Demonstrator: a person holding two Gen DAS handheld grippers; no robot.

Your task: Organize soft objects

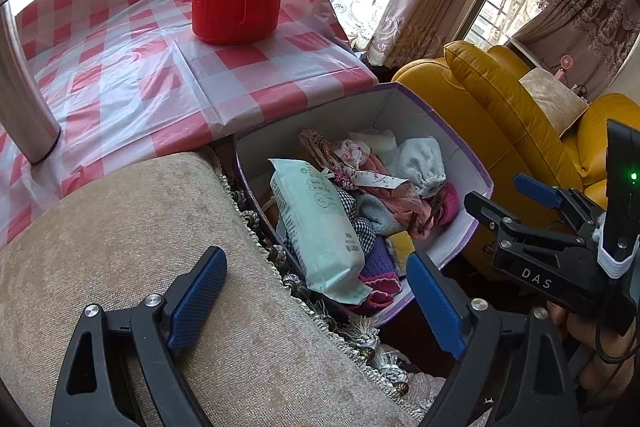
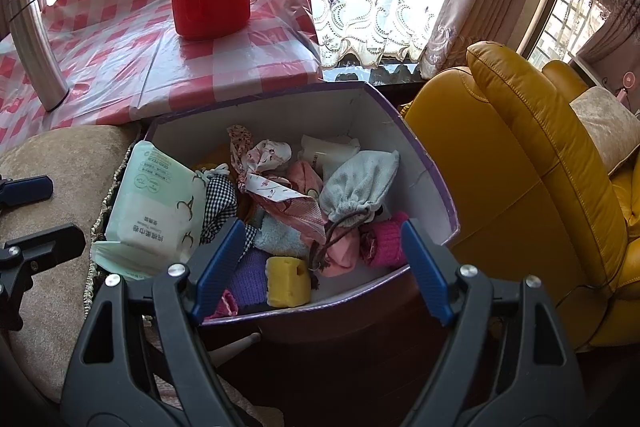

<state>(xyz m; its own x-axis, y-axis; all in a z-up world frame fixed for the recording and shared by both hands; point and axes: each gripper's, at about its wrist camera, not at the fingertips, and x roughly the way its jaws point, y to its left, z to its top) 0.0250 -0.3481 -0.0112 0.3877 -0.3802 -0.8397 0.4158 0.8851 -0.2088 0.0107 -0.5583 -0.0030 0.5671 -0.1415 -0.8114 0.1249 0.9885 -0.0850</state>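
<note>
Both grippers, left [image 1: 316, 287] and right [image 2: 324, 267], hang wide open and empty over the box [image 2: 436, 183] of soft items; the tissue pack [image 2: 156, 203], leaning over its rim, could topple out if nudged.

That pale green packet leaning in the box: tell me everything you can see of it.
The pale green packet is a soft plastic-wrapped pack, seemingly tissues or wipes, printed with white circles and dark lettering. It looks sealed and plump, with a crimped flat end. It stands tilted against the left wall of the purple-edged box, its lower end over the rim beside the beige cushion. A black-and-white checked cloth presses against its side. Neither gripper touches it.
</note>
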